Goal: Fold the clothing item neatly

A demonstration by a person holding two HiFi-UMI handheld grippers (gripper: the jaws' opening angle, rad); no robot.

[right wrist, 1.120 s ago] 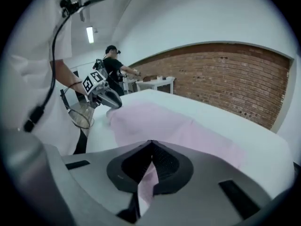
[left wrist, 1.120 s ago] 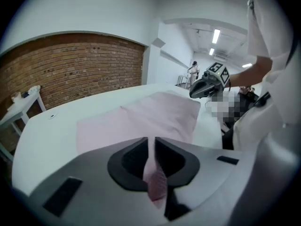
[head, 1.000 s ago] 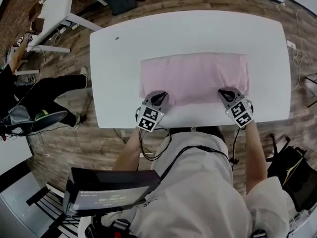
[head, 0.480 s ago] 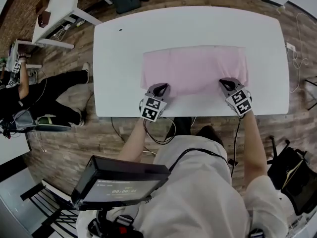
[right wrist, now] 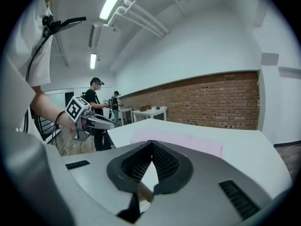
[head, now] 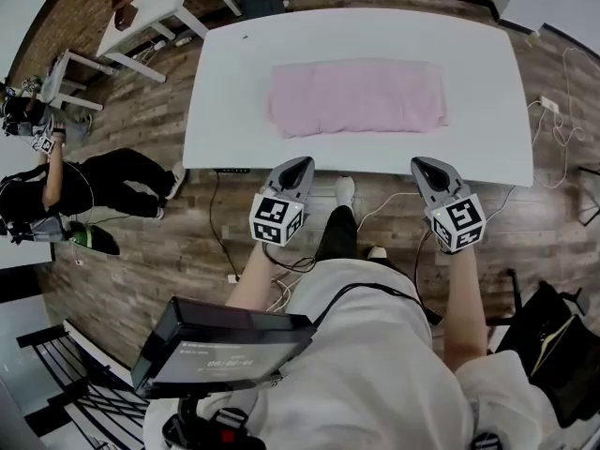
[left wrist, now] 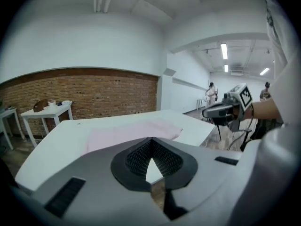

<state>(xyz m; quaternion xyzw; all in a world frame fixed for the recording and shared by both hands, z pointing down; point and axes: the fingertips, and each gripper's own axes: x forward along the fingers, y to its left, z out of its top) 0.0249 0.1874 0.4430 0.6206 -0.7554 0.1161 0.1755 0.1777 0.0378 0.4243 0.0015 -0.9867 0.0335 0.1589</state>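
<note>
1. Nearest the head camera, the person's white shirt [head: 375, 364] is filling the lower frame, and a black box [head: 225, 345] is hanging in front of the chest.
2. The left gripper [head: 301, 162] is hovering over the wooden floor [head: 122, 232], its tip just at the table's near edge. Its jaws have just been closing and their tips are now meeting, with nothing between them.
3. The right gripper [head: 421, 163] is hovering level with the left one, well apart from it. Its jaws are pressed together too, and they are holding nothing.
4. Each gripper is showing its marker cube toward the camera, and each is appearing in the other's view, held out in the air.
5. Beyond them the white table [head: 487, 92] is stretching across the frame.
6. The pink garment [head: 356, 97] is lying on the table as a flat, wide rectangle – clear of every table edge and touching neither gripper.
7. Farther off, a small white table [head: 155, 3] is standing by the brick wall [left wrist: 94, 91], and a person in black [head: 89, 181] is sitting at the left.
</note>
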